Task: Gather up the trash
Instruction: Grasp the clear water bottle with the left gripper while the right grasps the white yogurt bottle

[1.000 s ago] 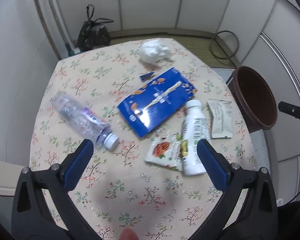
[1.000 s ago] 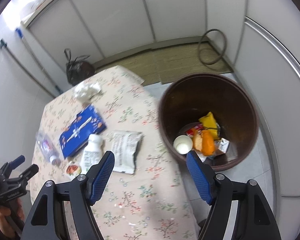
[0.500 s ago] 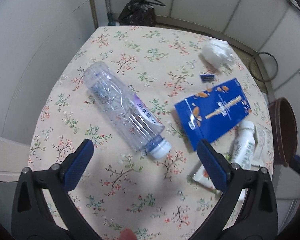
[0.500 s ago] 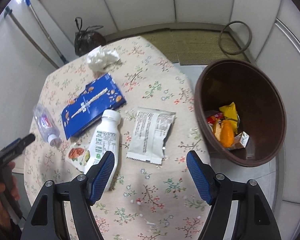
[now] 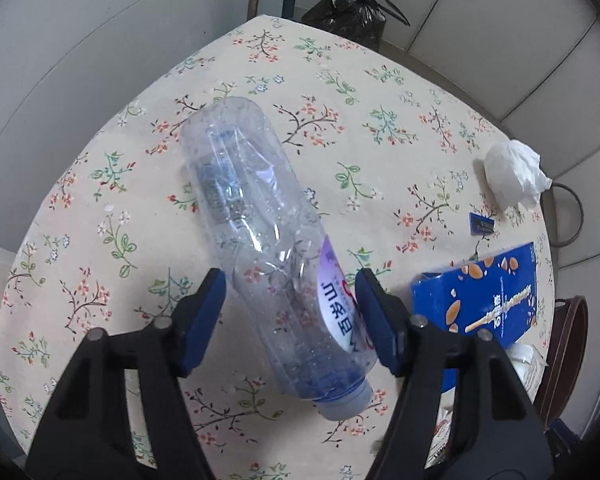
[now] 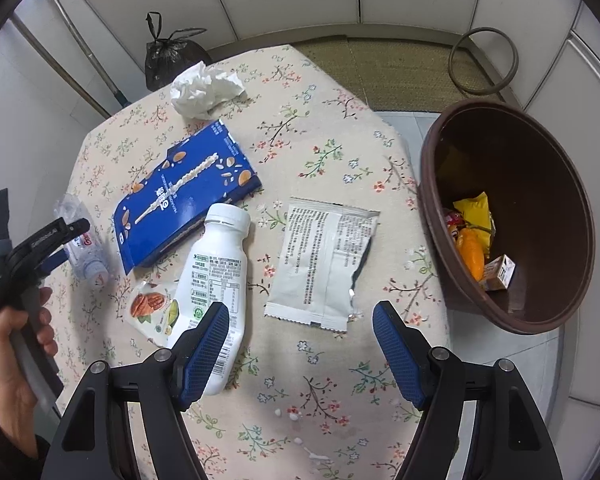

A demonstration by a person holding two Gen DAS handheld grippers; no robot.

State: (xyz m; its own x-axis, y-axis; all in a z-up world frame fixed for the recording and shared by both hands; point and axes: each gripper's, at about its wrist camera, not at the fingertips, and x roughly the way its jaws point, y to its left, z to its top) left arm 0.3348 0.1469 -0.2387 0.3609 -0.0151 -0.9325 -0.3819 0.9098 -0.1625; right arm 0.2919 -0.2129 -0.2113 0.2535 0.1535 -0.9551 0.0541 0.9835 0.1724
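Left wrist view: the left gripper (image 5: 292, 316) straddles the clear water bottle (image 5: 268, 240), which lies on its side on the floral tablecloth (image 5: 100, 200), cap end nearest the camera.
Left jaws: they have just been closing, with the bottle between them; the right-hand pad looks to be at the label, the left-hand pad just beside the wall, so no firm hold yet.
Step in hand: taking the bottle, as I judge it; other trash is still on the table.
Next move: finish the squeeze gently, since the thin wall will likely buckle, then lift and carry to the brown bin (image 6: 540, 216).
Right gripper (image 6: 300, 340): jaws wide apart, holding nothing, hanging above the white wrapper (image 6: 320, 264) with the white drink bottle (image 6: 216, 280) under its left finger.
Farther: blue snack box (image 6: 188, 188), crumpled tissue (image 6: 204, 88).
Change: a second ago the left gripper was higher, at its widest; the bottle lay beyond its fingers.
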